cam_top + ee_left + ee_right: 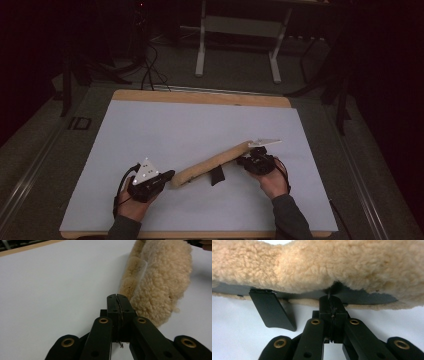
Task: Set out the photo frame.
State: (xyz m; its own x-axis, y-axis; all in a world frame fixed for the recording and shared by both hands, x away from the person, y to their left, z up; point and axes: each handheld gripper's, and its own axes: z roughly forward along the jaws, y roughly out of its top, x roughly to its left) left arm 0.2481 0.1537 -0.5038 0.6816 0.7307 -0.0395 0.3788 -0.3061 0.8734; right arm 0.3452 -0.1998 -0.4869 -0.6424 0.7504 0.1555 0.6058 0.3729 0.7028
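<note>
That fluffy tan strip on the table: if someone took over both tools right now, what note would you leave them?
Left tool: shut, pinching a thin edge at the near-left end of the fleece strip.
Right tool: shut on the strip's dark edge near its far-right end.
Strip: stretched aslant between the tools over the white table, right end raised; a black strap tab hangs beneath.
Done: both ends gripped.
Left: probably straightening or folding it, then setting it down.
</note>
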